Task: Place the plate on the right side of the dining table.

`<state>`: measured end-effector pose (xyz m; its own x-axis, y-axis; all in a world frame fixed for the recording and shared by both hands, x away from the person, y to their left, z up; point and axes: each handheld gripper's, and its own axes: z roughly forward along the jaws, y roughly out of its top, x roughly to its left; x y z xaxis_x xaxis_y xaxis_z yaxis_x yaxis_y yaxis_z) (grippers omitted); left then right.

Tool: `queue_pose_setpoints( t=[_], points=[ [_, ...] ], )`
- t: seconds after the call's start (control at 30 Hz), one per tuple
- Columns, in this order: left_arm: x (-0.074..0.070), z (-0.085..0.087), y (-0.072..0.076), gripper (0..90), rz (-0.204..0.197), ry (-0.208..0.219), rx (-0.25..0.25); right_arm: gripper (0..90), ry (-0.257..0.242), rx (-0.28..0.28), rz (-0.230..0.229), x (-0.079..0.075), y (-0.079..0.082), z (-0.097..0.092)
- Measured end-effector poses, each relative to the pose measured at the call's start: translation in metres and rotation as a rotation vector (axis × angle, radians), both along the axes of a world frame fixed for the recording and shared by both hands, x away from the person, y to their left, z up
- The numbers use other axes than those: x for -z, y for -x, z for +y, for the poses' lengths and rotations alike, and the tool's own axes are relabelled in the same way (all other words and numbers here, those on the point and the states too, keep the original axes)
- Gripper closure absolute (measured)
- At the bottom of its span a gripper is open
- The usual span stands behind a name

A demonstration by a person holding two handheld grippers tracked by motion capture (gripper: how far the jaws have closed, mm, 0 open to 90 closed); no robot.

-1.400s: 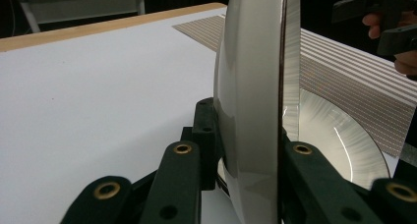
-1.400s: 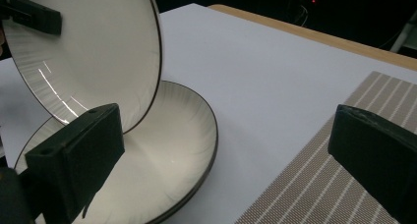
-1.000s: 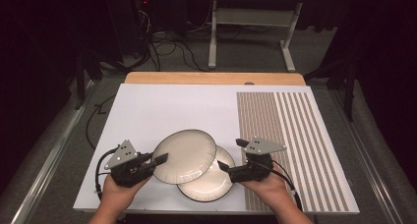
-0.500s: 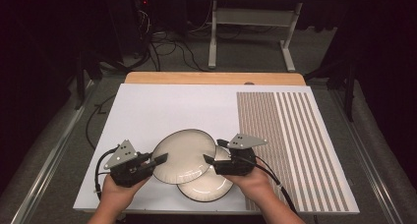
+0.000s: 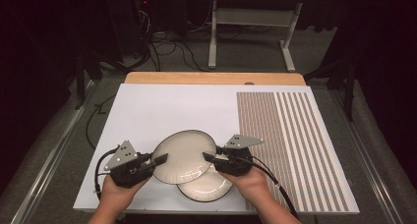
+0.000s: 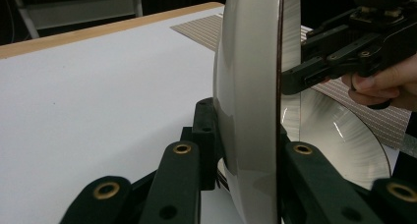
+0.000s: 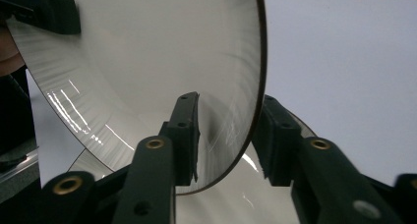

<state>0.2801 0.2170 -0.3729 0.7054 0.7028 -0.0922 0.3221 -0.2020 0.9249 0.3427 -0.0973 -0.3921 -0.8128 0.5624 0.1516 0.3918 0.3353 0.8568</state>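
Note:
A cream plate with a dark rim hangs tilted over a second plate that lies on the white sheet. My left gripper is shut on the raised plate's left rim; its own view has the plate edge-on between the jaws. My right gripper sits at the plate's right rim. In the right gripper view that rim stands between the jaws, close to the right one, with a gap to the left pad. These jaws have just been closing around the rim.
The white sheet covers the table's left and middle, and a brown striped mat covers the right. A wooden edge runs along the back. Cables and a metal frame lie on the dark floor beyond.
My right gripper has moved left to the raised plate's right rim and its jaws have narrowed around it. The left gripper and the plate have stayed put.

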Motion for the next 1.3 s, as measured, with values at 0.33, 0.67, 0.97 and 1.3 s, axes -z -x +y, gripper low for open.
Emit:
queue_pose_setpoints(
  t=[0.33, 0.67, 0.97, 1.3],
  points=[
    [0.003, 0.001, -0.001, 76.3, 0.007, 0.028, 0.001, 79.4, -0.049, -0.009, 0.063, 0.004, -0.004, -0.003],
    [0.004, 0.005, -0.004, 77.6, 0.063, 0.091, 0.005, 83.0, -0.07, -0.018, 0.087, 0.001, -0.004, -0.008],
    [0.001, 0.001, -0.002, 77.6, 0.054, 0.08, -0.001, 85.6, -0.106, -0.025, 0.095, -0.003, -0.001, -0.016],
    [-0.017, -0.025, -0.013, 77.2, 0.023, 0.063, 0.014, 85.4, -0.122, 0.014, 0.05, -0.021, -0.001, -0.038]
  ],
)
